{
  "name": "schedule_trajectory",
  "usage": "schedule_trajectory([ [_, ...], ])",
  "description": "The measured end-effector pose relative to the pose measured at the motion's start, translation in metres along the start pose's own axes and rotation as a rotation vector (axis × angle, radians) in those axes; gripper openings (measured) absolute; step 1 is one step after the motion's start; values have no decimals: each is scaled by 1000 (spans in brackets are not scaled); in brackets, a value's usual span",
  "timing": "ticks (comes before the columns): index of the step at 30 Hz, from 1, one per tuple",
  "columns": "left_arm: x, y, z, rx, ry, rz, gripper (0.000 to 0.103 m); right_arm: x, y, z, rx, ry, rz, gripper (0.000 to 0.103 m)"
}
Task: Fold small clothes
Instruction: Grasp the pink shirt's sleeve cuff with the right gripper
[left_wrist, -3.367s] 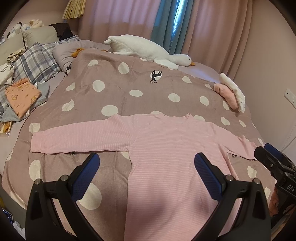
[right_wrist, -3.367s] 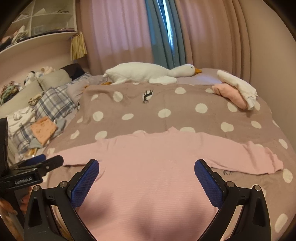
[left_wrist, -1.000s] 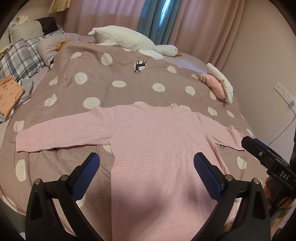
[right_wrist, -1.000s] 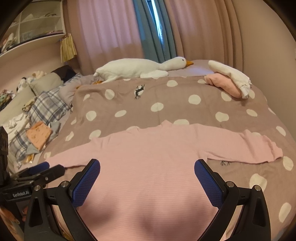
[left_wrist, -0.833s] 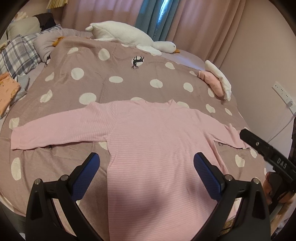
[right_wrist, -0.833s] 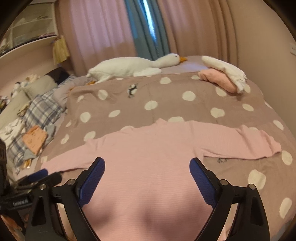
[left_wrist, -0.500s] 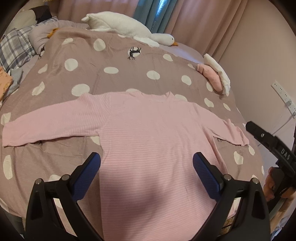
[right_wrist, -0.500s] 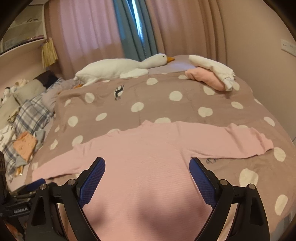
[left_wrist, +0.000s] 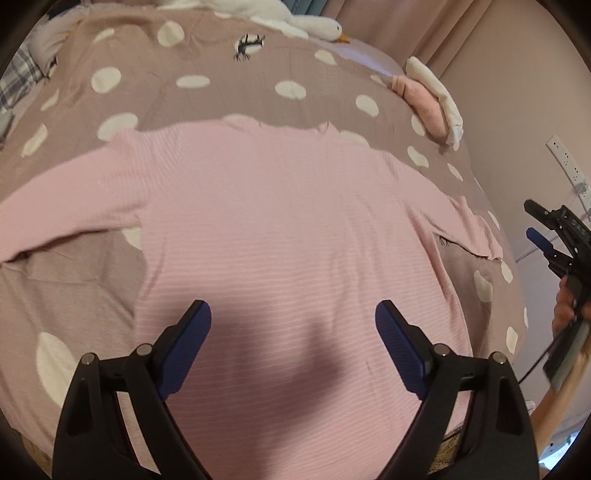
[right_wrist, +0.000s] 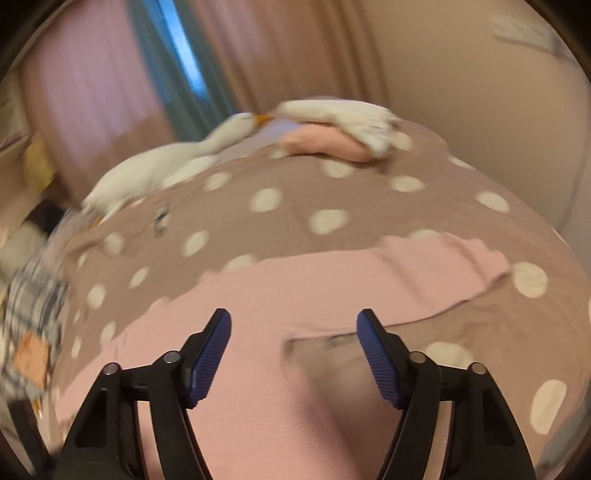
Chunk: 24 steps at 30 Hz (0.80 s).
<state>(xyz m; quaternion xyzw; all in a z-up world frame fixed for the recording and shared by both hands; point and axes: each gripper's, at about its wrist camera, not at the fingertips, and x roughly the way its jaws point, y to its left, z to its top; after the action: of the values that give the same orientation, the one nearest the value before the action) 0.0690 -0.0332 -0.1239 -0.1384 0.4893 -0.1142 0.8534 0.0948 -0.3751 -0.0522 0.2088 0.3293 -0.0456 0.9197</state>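
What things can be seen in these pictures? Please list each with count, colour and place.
long-sleeved top: one, pink striped, spread flat on the blanket, sleeves out.
blanket: one, brown with white dots, covers the bed.
goose plush: one, white, far edge of the bed.
folded clothes: small pile, pink and white, far right of the bed.
curtains: pink and teal, behind the bed.
left gripper: open, above the top's lower body.
right gripper: open, near the right sleeve.

No text, label or number is legible in either view.
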Motion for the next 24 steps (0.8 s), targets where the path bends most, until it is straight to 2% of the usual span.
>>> schedule_trajectory([
  [5,19,1,-3,-29,43,-6,87,20,-90,26,189,14,-135,57],
  [9,34,1,-6,-36,73,6,85,40,-145,28,312,55,-214,53],
  [14,50,4,-11,-54,109,-7,85,73,-189,23,442,111,-204,49],
  [16,52,3,-12,-57,104,-1,85,84,-199,23,474,122,-213,49],
  [19,53,2,-11,-47,89,-7,85,100,-209,20,503,126,-184,48],
  [21,54,3,-10,-52,86,-16,85,105,-207,22,493,101,-172,42],
  [23,55,3,-8,-61,80,-25,85,110,-203,27,461,90,-171,18],
  [24,55,4,-8,-65,80,-29,85,110,-203,29,454,83,-166,12],
])
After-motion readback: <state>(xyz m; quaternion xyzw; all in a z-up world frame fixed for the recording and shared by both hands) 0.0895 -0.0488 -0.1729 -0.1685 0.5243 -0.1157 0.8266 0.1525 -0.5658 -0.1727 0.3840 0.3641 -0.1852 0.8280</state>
